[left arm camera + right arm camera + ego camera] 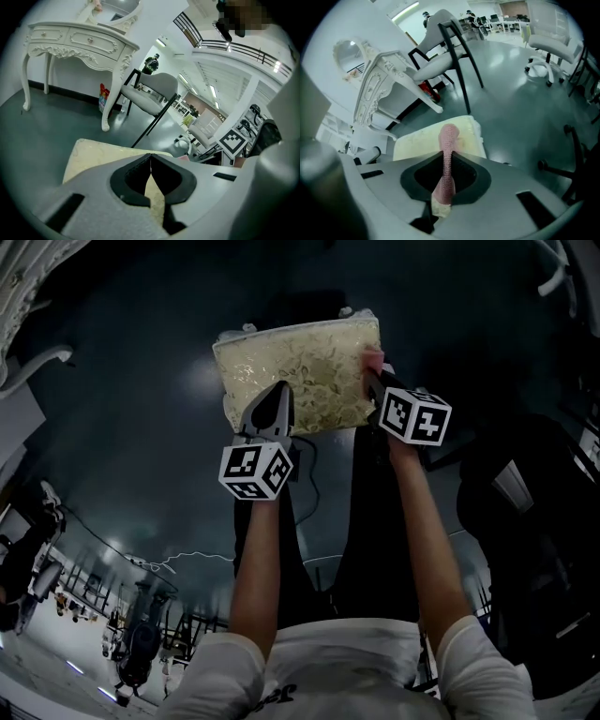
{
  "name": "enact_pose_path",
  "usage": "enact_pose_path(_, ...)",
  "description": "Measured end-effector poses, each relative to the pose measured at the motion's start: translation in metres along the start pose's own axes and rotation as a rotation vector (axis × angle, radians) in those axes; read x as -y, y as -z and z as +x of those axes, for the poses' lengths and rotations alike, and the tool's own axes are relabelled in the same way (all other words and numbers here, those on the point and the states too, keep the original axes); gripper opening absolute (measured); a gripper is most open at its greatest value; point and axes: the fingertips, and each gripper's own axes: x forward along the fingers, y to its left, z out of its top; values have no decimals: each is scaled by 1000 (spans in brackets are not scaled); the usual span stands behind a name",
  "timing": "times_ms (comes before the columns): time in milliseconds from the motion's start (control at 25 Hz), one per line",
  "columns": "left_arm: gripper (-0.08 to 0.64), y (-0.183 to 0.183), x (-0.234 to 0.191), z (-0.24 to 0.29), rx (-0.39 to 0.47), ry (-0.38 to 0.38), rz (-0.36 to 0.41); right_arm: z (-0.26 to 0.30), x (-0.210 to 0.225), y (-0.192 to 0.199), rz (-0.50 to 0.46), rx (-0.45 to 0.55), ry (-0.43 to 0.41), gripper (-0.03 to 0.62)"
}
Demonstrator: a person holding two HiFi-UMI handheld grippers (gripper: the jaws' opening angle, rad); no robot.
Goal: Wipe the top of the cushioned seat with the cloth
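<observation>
Over the dark, glossy floor [141, 427], the cushioned seat [300, 371] sits with its cream patterned top facing up, and both grippers are in over it. The left gripper [277, 395] hangs at the near-left part of the top, fingers pressed together with nothing between them. Whether it bears down on the cushion, I can't tell. At the right edge, the right gripper [373, 381] has its fingers pinching the pink cloth [372, 359]. The right gripper view shows that cloth [449, 140] as a narrow upright fold, its tip over the seat's top close to the rim.

Now the danger, as I judge it: a fold that thin offers little wiping face, so a stroke may scrape the gripper itself on the fabric instead of the cloth. Drag hard and the fold could slide out of the pinch. Start this near the rim and the cloth can run off the side. And if nothing braces the seat, a sideways push may shift it on that slick floor.
</observation>
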Motion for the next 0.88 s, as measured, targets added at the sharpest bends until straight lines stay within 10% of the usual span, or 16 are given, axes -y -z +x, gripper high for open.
enact_pose_path(480,15,-28,-144,-109,77,-173,-55,111,-236,103,-105,-268,-329,37)
enact_pose_path(880,15,-16,-155,-114,70,-183,-90,135,-250,120,-70,-295,-384,37)
